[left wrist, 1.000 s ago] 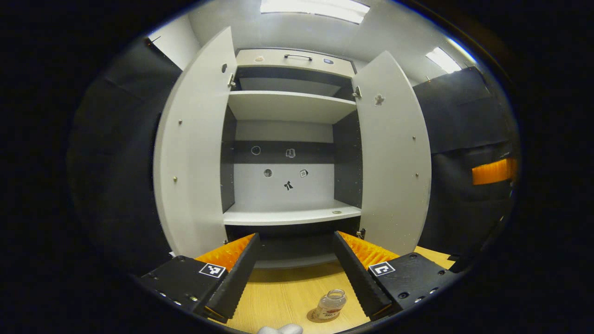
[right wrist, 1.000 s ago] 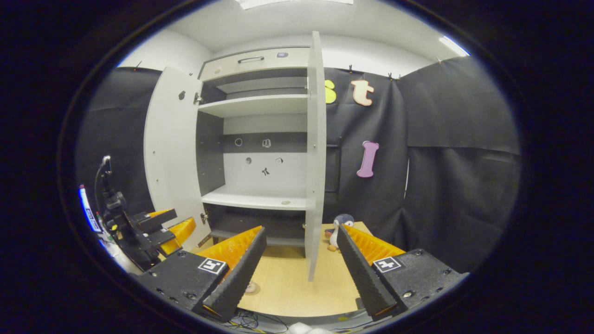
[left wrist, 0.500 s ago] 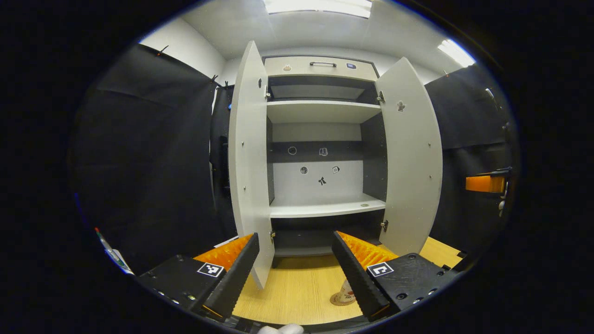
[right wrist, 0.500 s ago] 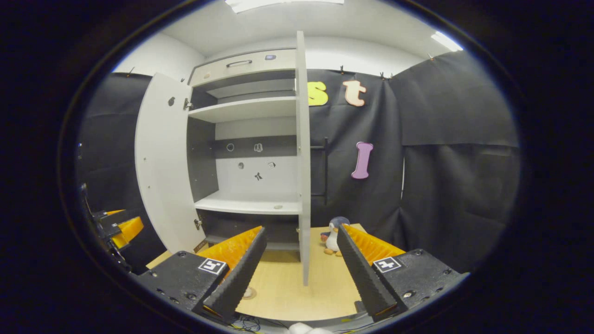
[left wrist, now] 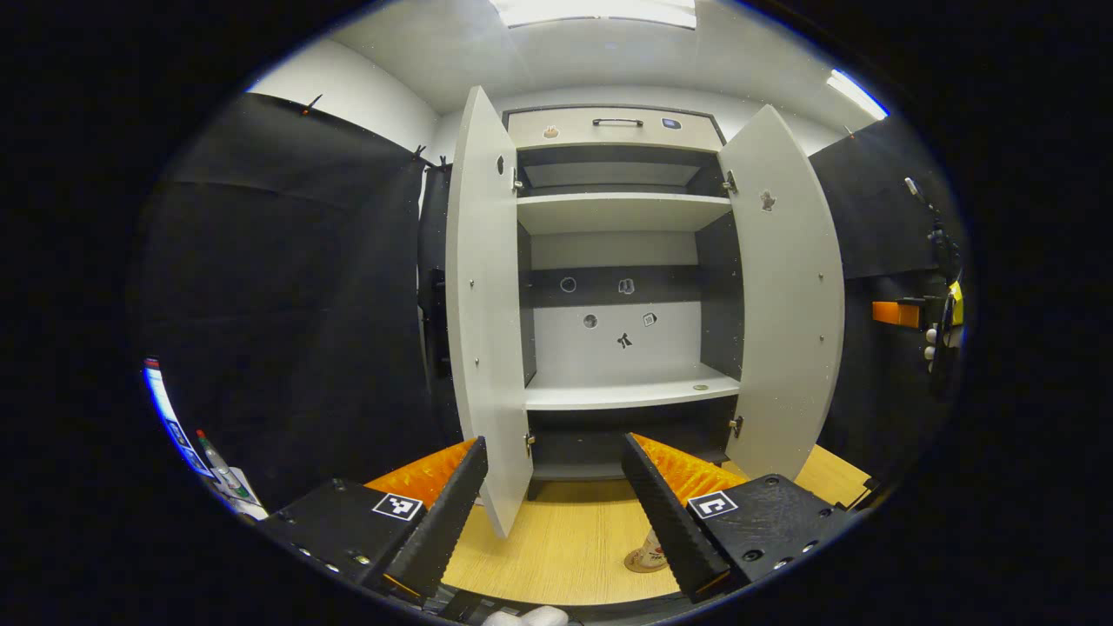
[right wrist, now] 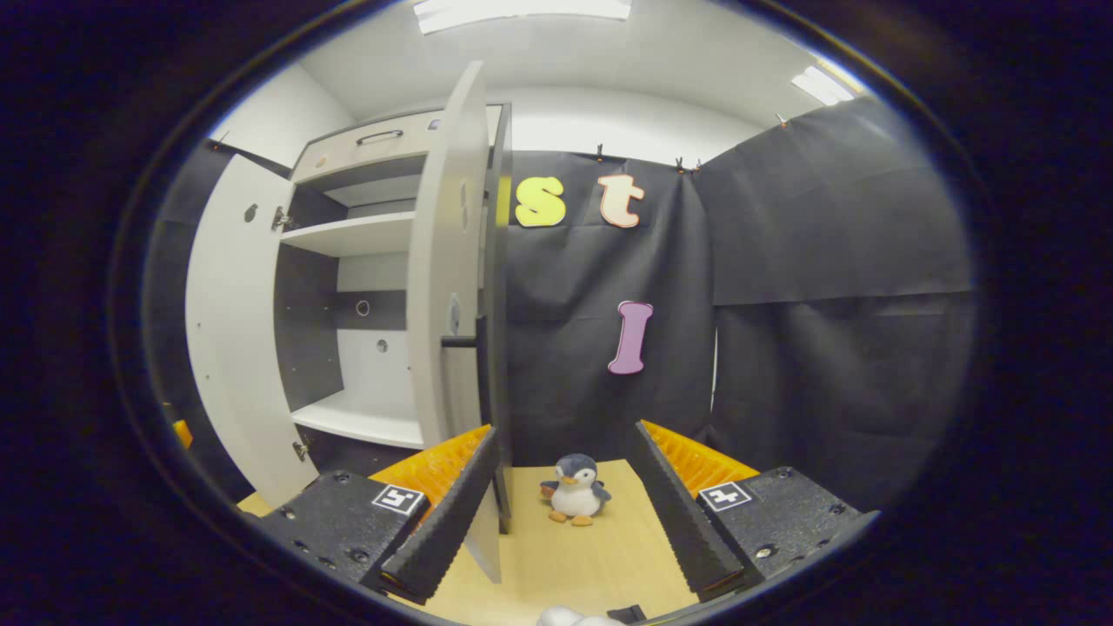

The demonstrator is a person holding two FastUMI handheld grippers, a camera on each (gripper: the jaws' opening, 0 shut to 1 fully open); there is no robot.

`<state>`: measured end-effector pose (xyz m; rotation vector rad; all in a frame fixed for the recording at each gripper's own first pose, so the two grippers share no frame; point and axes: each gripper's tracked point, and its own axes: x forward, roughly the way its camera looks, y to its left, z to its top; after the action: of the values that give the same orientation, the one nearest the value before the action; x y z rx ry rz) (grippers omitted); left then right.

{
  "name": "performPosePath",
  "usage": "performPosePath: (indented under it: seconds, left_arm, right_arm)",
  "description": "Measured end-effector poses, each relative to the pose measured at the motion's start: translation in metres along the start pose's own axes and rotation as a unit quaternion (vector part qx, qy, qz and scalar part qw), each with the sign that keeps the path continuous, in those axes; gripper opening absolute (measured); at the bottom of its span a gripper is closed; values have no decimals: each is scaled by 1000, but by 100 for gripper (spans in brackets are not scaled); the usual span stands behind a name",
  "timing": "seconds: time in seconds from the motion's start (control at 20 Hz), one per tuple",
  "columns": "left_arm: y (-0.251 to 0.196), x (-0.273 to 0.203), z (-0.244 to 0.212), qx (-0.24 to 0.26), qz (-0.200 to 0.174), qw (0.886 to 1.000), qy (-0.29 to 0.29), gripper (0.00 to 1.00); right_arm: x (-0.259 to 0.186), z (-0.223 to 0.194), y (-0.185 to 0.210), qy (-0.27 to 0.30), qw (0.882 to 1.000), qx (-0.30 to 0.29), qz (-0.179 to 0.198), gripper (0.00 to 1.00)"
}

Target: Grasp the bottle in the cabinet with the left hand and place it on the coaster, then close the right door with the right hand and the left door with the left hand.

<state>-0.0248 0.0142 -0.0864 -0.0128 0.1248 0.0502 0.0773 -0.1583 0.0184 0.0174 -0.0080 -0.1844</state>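
Note:
The grey cabinet (left wrist: 622, 396) stands with both doors swung out, its shelves bare. The bottle (left wrist: 651, 544) sits on the round coaster (left wrist: 637, 564) on the wooden table, mostly hidden behind one finger of my left gripper (left wrist: 552, 513). That gripper is open, holds nothing, and is well back from the cabinet, level with the left door (left wrist: 483, 304). My right gripper (right wrist: 565, 513) is open and empty on the outer side of the right door (right wrist: 443, 287), close to its edge. The right door's inner face (left wrist: 787, 296) shows in the left gripper view.
A small penguin plush (right wrist: 574, 500) stands on the table (right wrist: 565, 556) between my right fingers, farther off. Black cloth walls close in both sides. The right gripper and the hand holding it (left wrist: 922, 317) show at the far right. Pens (left wrist: 213, 456) lie low at the left.
My left gripper has pulled back and to the left, away from the bottle on the coaster. My right gripper has swung right, from facing the door's edge to its outer side.

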Motion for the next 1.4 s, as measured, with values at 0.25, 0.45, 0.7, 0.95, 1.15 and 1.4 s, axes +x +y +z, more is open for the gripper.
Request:
performPosePath:
  seconds: [0.25,0.45,0.7,0.95,1.15,1.4]
  left_arm:
    - [-1,7,7,-15,38,999,5,93]
    - [3,12,12,-24,74,997,7,95]
    - [3,13,14,-13,113,993,13,95]
    - [1,10,14,-16,123,992,17,95]
    - [11,10,13,1,123,992,15,95]
    - [35,20,21,12,96,995,6,96]
  right_arm:
    - [52,9,11,5,999,-7,43,97]
    - [63,10,22,14,996,-12,87,94]
    - [65,8,43,25,987,-15,159,98]
    - [60,4,87,28,975,-17,218,95]
    - [60,3,120,23,975,-23,220,95]
    - [68,0,169,20,977,-29,212,95]
